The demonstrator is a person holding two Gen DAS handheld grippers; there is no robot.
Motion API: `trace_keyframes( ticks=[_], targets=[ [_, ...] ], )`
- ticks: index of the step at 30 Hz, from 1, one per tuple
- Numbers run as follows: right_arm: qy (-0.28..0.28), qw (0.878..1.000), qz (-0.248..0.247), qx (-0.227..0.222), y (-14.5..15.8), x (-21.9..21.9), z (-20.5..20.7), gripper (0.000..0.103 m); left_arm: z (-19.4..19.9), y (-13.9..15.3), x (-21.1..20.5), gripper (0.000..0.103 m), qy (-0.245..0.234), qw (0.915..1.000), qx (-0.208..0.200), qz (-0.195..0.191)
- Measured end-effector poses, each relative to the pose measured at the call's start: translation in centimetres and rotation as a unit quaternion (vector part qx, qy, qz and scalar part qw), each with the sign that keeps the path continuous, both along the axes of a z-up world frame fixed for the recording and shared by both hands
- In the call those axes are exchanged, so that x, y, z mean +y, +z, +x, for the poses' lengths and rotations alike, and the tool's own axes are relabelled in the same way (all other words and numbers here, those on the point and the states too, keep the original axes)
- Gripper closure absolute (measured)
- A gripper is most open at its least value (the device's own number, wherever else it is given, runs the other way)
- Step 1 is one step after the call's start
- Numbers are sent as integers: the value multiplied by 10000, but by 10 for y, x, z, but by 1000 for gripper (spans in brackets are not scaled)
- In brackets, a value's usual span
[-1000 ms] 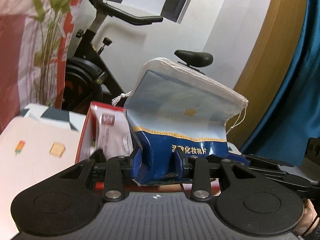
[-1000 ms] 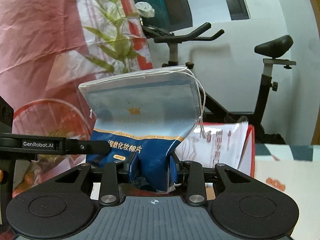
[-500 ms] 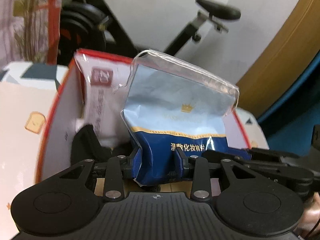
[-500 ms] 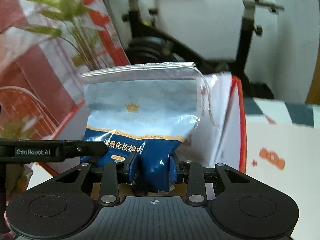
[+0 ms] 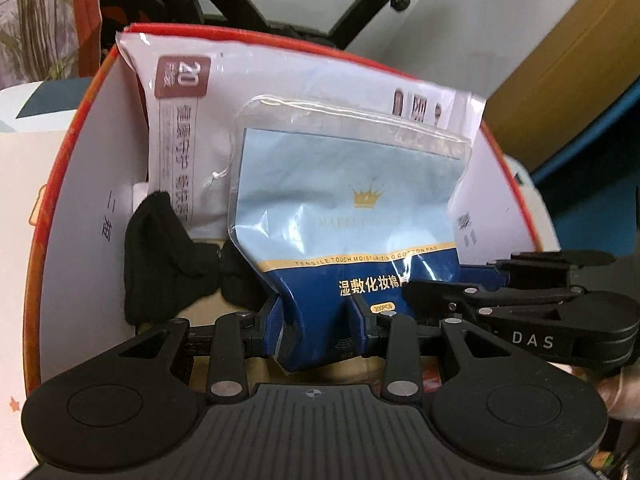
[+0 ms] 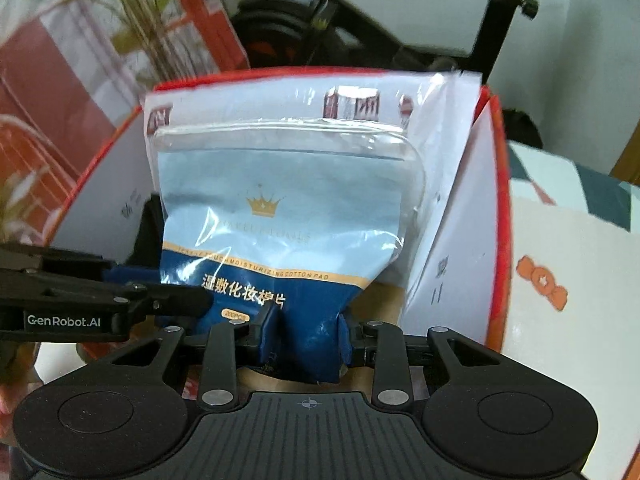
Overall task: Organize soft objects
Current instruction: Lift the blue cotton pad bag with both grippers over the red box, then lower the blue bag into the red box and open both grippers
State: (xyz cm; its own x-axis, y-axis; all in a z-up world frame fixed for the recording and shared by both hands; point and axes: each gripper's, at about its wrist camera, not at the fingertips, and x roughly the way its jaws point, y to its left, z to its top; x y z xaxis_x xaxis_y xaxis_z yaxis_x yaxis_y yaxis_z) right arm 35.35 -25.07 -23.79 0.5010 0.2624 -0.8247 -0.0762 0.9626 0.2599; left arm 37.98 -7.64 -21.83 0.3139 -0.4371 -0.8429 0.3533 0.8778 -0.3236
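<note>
- While the red-rimmed box (image 5: 60,184) fills both views, black fabric (image 5: 168,256) lies at its left inside wall.
- Behind stands a white pack (image 5: 180,128), upright against the far wall.
- Left gripper (image 5: 316,320) clamps the blue cotton-pad bag (image 5: 344,208) at its bottom edge, above the box's floor.
- Right gripper (image 6: 306,330) pinches the same bag's bottom beside it.

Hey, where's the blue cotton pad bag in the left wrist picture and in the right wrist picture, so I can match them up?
Left wrist view: the cotton pad bag stands at centre, its bottom pinched in the left tool.
Right wrist view: the same bag stands at centre, its bottom pinched in the right tool.
Shared landmark: the white packet standing behind the bag, inside the red-rimmed box.
</note>
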Motion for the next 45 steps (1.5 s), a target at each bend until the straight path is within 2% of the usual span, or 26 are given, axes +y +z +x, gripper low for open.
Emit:
trace_keyframes(
  ticks=[6, 12, 17, 24, 31, 36, 37, 40, 45],
  targets=[
    [50, 9991, 31, 420, -10, 8, 6, 76, 2, -13, 3, 65, 43, 9997, 212, 93],
    [-80, 9972, 171, 725, -21, 9, 10, 76, 2, -13, 4, 64, 57, 9997, 168, 191],
    [-127, 9964, 212, 816, -24, 11, 11, 76, -4, -1, 3, 63, 33, 9996, -62, 288],
    [-81, 9963, 174, 836, -25, 13, 14, 76, -8, 24, 2, 62, 147, 9966, -646, 480],
    [-43, 9962, 83, 867, -26, 17, 16, 72, -8, 29, 9, 62, 307, 9938, -835, 669],
    [-160, 9980, -306, 539, -12, 26, 9, 70, -21, 42, 12, 62, 210, 9902, -1183, 709],
    [-174, 9983, -325, 449, -8, 27, 7, 68, -24, 45, 12, 62, 176, 9891, -1272, 715],
    [-191, 9990, -375, 139, 8, 28, -2, 52, -33, 53, 18, 59, 235, 9867, -1463, 674],
    [-107, 9979, -386, -506, 34, 27, -27, 33, -57, 67, 32, 41, 404, 9814, -1799, 542]
  ],
)
